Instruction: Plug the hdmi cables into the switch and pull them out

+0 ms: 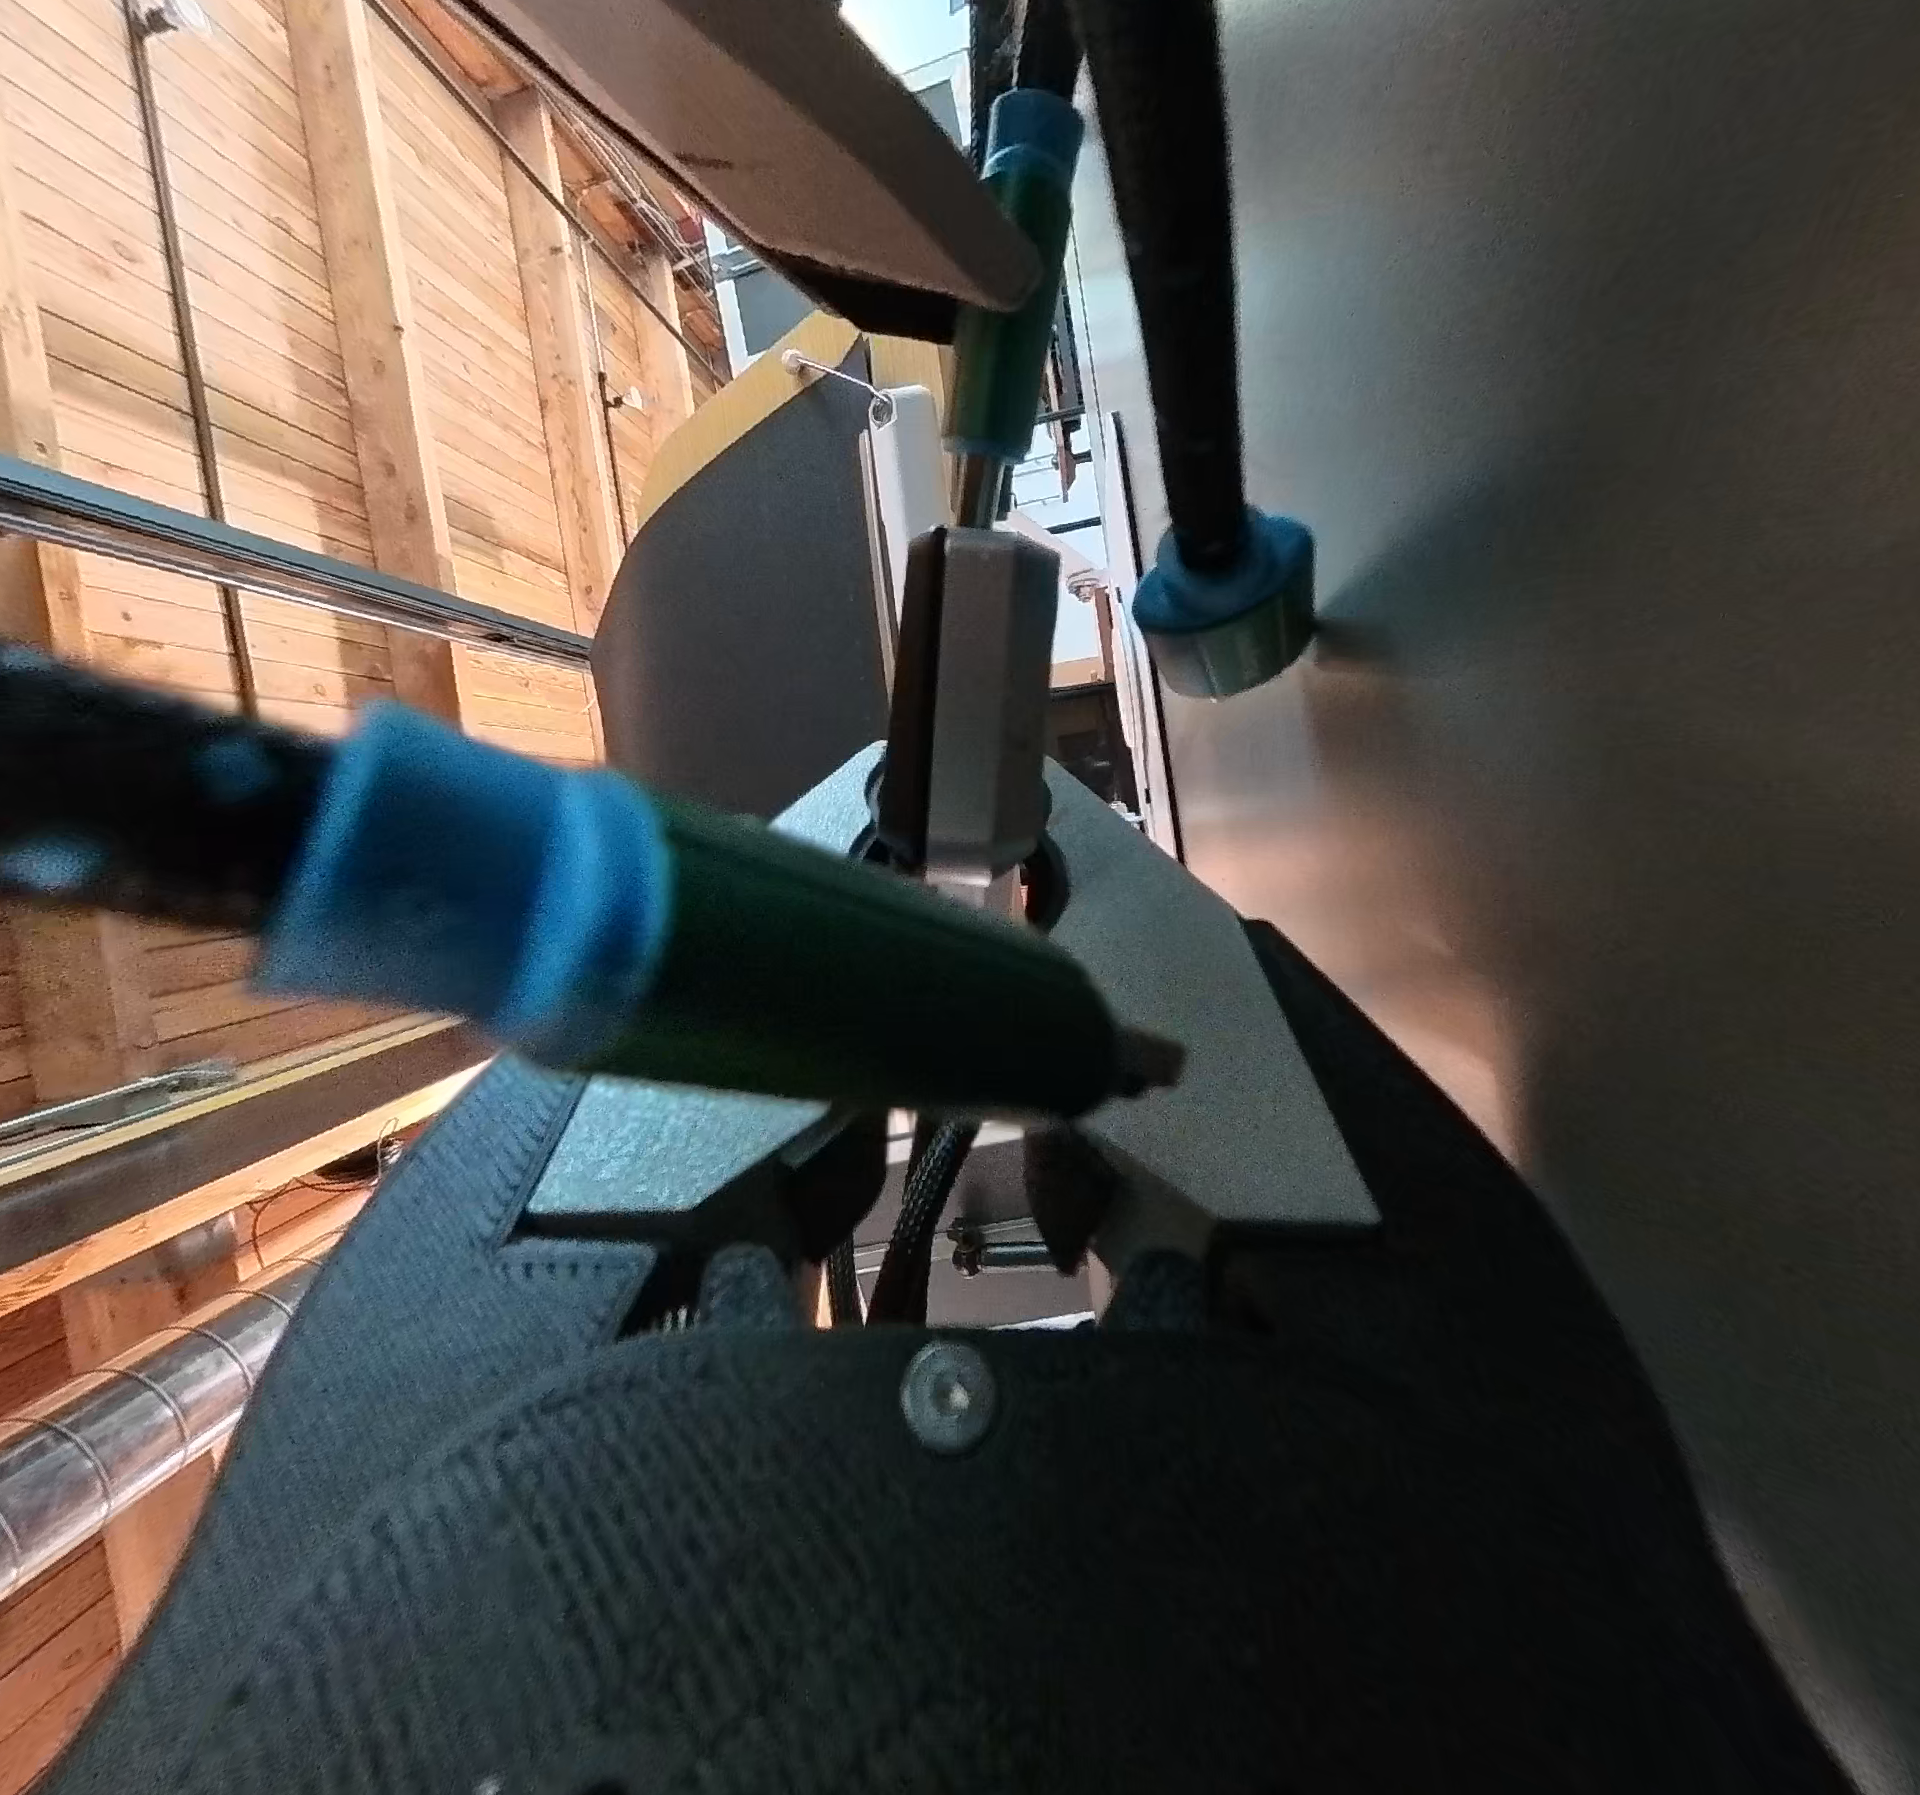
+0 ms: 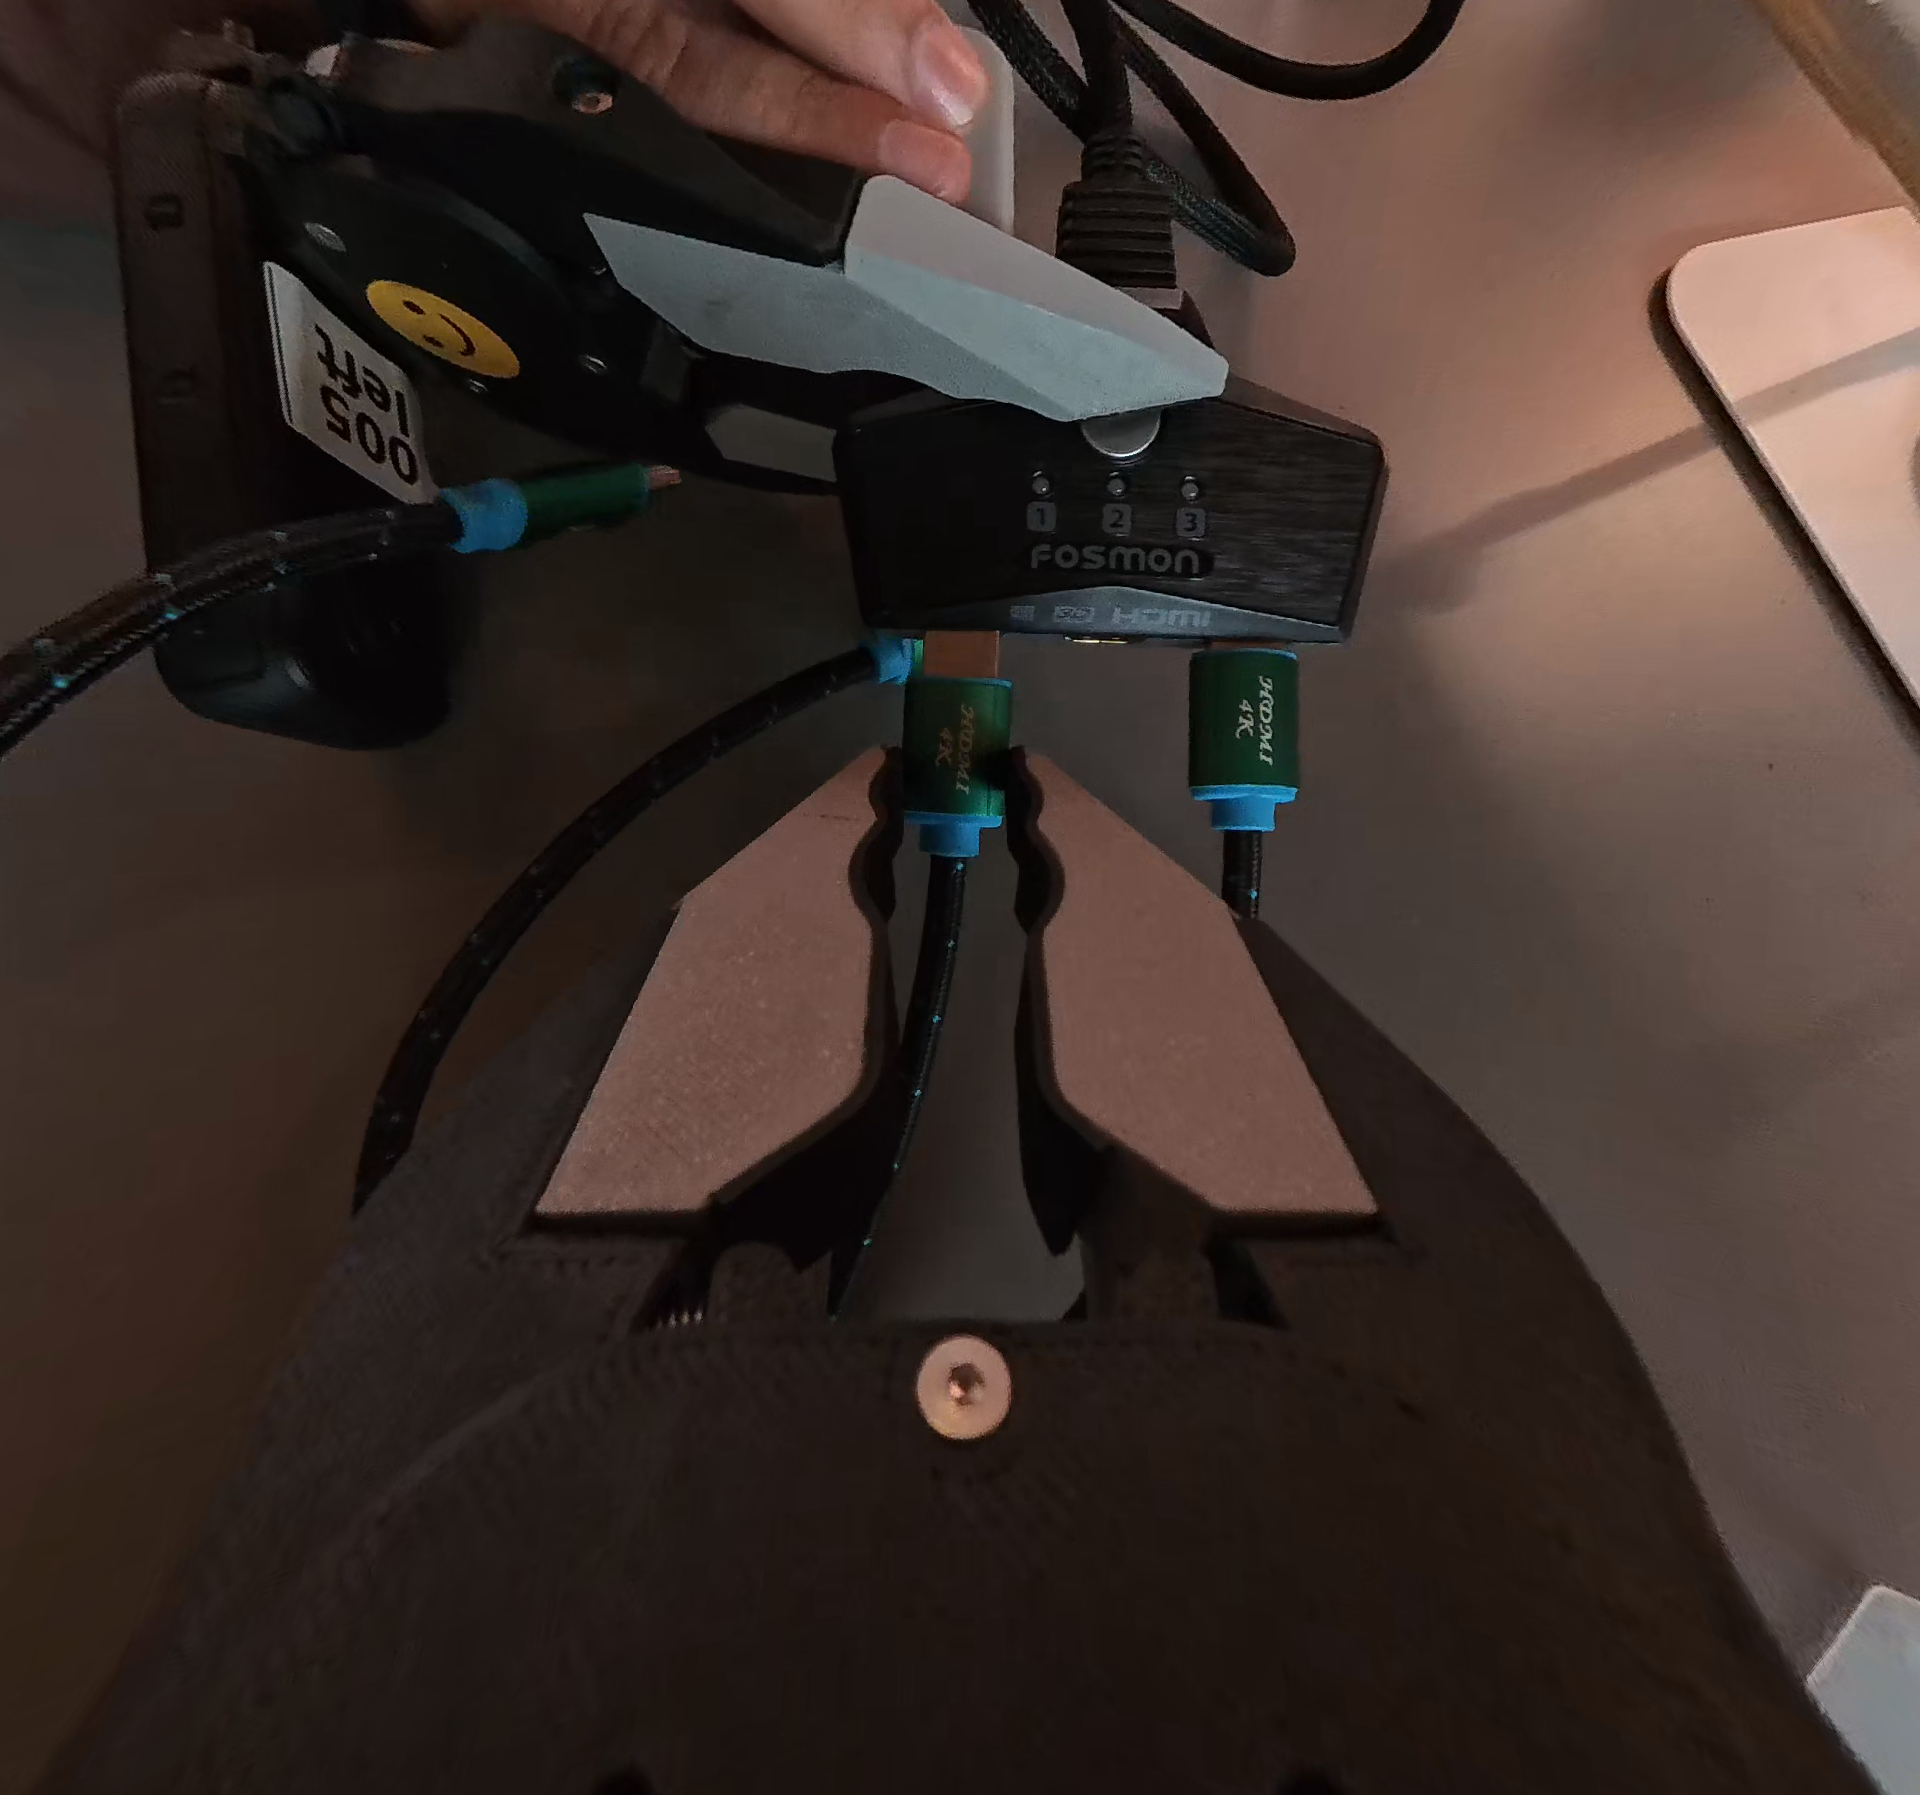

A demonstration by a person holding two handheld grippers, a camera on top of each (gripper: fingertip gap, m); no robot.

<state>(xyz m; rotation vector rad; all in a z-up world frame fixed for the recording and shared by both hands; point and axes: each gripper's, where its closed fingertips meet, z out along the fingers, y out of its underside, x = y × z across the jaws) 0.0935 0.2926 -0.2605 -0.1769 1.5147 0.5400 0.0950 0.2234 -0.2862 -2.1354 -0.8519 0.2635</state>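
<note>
left gripper [image 2: 1132, 395] clamps switch [image 2: 1112, 540] | right gripper [image 2: 951, 789] grips green plug [image 2: 956, 748] - half seated

I count one black switch [image 2: 1112, 519], three green HDMI plugs, at [image 2: 954, 748], [image 2: 1242, 722] and [image 2: 582, 498], one black-plugged cable [image 2: 1117, 228], two tongs, [image 2: 951, 779] and [image 2: 1039, 363], one hand [image 2: 707, 0]
</note>
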